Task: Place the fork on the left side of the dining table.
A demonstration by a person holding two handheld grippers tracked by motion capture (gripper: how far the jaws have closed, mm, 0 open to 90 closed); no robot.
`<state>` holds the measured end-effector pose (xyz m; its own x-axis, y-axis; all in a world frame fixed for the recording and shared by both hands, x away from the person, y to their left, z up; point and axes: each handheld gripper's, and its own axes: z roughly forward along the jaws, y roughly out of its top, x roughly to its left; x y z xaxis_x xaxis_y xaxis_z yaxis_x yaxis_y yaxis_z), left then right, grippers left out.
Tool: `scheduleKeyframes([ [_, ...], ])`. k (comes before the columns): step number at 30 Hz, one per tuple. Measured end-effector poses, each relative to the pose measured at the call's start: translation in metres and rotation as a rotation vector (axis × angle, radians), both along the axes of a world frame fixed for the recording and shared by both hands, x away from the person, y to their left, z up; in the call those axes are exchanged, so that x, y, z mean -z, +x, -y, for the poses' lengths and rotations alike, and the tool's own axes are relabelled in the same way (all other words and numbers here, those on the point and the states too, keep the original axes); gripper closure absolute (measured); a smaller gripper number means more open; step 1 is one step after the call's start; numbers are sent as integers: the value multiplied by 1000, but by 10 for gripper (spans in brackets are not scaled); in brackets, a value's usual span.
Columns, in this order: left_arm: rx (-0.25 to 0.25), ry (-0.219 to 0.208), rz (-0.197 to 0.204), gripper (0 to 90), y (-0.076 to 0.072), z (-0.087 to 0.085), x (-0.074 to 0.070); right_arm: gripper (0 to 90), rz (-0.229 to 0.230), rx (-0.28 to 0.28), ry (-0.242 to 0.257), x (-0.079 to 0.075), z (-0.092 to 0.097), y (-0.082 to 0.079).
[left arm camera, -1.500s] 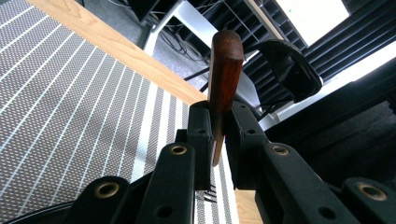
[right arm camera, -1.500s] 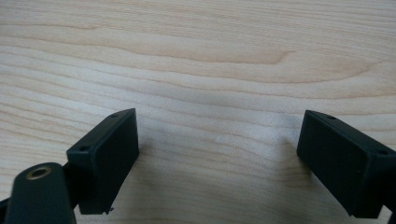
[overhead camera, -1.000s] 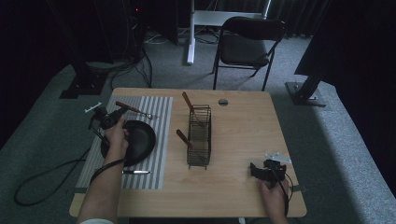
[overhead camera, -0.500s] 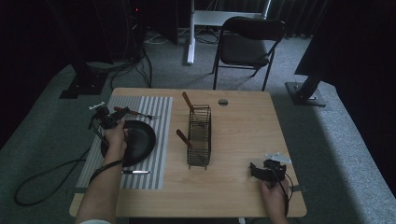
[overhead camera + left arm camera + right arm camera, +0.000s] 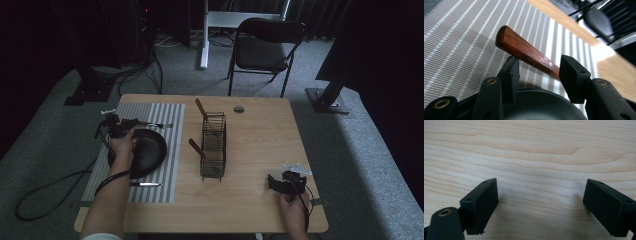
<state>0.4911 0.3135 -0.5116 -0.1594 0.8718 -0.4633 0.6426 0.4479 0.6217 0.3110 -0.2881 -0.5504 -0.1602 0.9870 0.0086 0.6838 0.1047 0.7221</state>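
My left gripper (image 5: 120, 128) hovers over the far left of the striped mat (image 5: 170, 117), above the rim of a black plate (image 5: 147, 150). Its jaws have just been opening and stand apart. In the left gripper view a wooden handle (image 5: 524, 51) lies on the mat just beyond my left gripper (image 5: 539, 72), and the pads do not press on it. That utensil (image 5: 156, 125) rests flat along the mat's far edge. My right gripper (image 5: 280, 183) sits on the bare wood at the near right, and in its own view my right gripper (image 5: 541, 205) is open with nothing between the jaws.
A tall wire basket (image 5: 214, 147) stands mid-table with two wooden-handled utensils (image 5: 201, 107) leaning in it. Another utensil (image 5: 145, 184) lies on the mat's near part. A black chair (image 5: 267, 47) stands behind the table. Cables trail on the floor at left.
The left gripper's jaws have opened and let go of the wooden-handled utensil, which now lies on the mat. The left hand drew back slightly to the left. The right hand stayed still.
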Motion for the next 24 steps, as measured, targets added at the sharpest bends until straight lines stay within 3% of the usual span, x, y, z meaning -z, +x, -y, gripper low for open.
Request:
scheduleKeyframes([
  [3,1,69,-13,513,1,1,-2,125,0,0,0,0,0,0],
  [8,14,73,-12,513,2,1,-4,126,0,0,0,0,0,0],
  [12,19,124,-23,513,1,-1,-4,126,-1,0,0,0,0,0],
  [17,32,109,-17,489,-2,-2,-5,126,-1,0,0,0,0,0],
  [24,70,163,-6,479,-8,6,-9,126,-1,0,0,0,0,0],
])
